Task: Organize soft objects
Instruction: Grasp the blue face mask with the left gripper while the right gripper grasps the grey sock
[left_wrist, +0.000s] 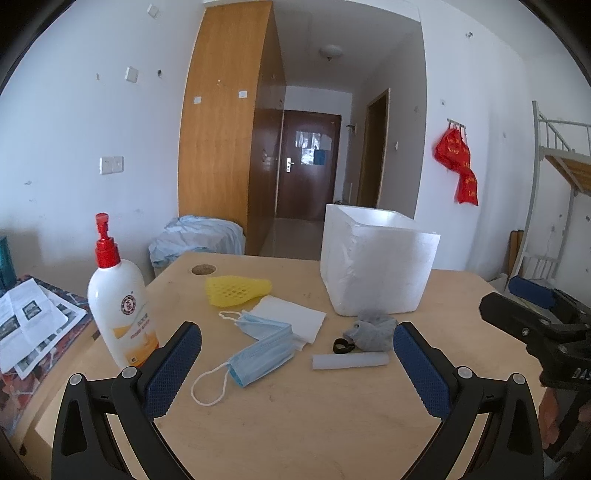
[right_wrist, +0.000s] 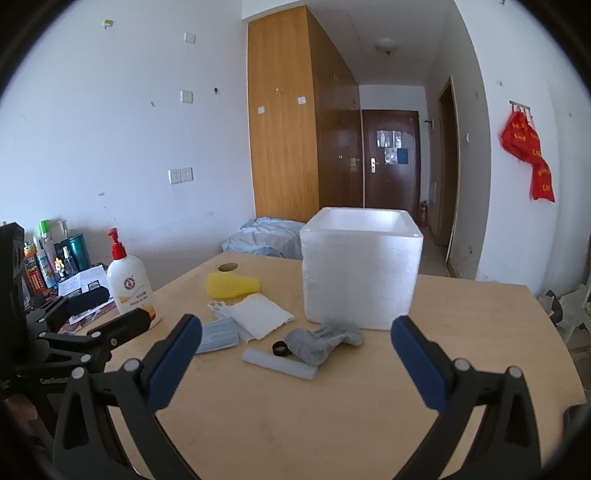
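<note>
On the wooden table (left_wrist: 295, 413) lie a blue face mask (left_wrist: 258, 350), a white folded cloth (left_wrist: 295, 319), a yellow mesh sponge (left_wrist: 236, 290), a grey sock (left_wrist: 373, 332), a small black loop (left_wrist: 343, 346) and a translucent tube (left_wrist: 349, 361). A white foam box (left_wrist: 376, 258) stands open behind them. My left gripper (left_wrist: 295, 369) is open and empty, hovering in front of the mask. My right gripper (right_wrist: 295, 358) is open and empty, in front of the grey sock (right_wrist: 321, 341) and the foam box (right_wrist: 360, 269). The mask (right_wrist: 218, 334), cloth (right_wrist: 260, 314) and sponge (right_wrist: 232, 285) lie left of it.
A white pump bottle with a red top (left_wrist: 120, 306) stands at the table's left edge, beside papers (left_wrist: 29, 325). The table has a cable hole (left_wrist: 203, 269) at the back. Blue fabric (left_wrist: 199, 236) is heaped behind the table. A bunk-bed frame (left_wrist: 554, 177) stands at the right.
</note>
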